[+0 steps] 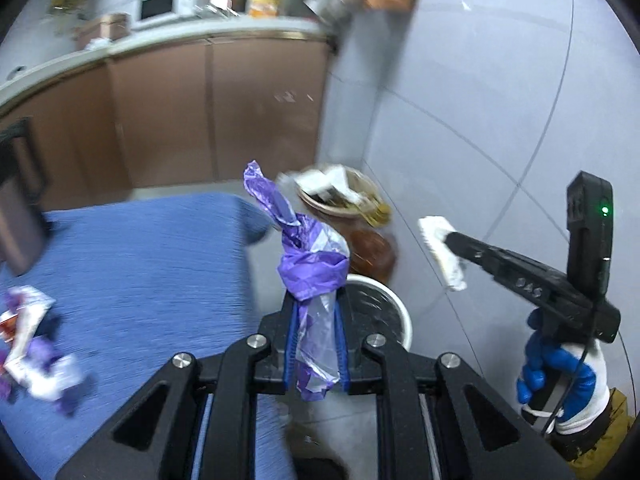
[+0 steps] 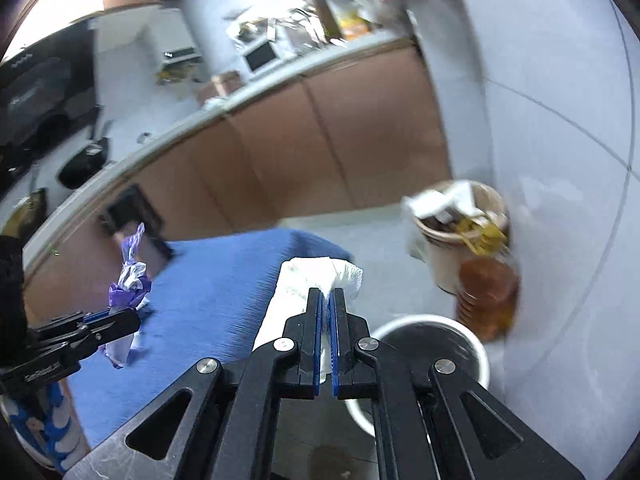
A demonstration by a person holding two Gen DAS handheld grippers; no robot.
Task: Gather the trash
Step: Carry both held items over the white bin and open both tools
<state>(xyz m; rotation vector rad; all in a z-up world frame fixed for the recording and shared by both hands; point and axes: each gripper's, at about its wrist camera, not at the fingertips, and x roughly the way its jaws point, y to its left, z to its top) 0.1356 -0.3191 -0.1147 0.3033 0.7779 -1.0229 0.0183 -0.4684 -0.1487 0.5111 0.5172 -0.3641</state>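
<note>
- Left wrist view: my left gripper (image 1: 316, 320) clamps one purple wrapper (image 1: 310, 264).
- My right gripper (image 2: 329, 300) pinches one white tissue (image 2: 320, 276).
- I count two bins: tan bin (image 2: 460, 232), white bin (image 2: 476, 344).

Open bin (image 2: 472, 344) mouth clear from above. Amber bottle (image 2: 488, 300) and full basket (image 2: 460, 216) crowding behind; table (image 1: 140, 260) edge alongside.

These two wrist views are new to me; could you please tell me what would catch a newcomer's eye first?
First, the crumpled purple wrapper clamped in the left gripper over the edge of the blue table. Next, the white tissue pinched in the right gripper. Beyond both, on the floor by the wall, stand a tan bin overflowing with scraps and, nearer, a white-rimmed bin with a dark inside.
</note>
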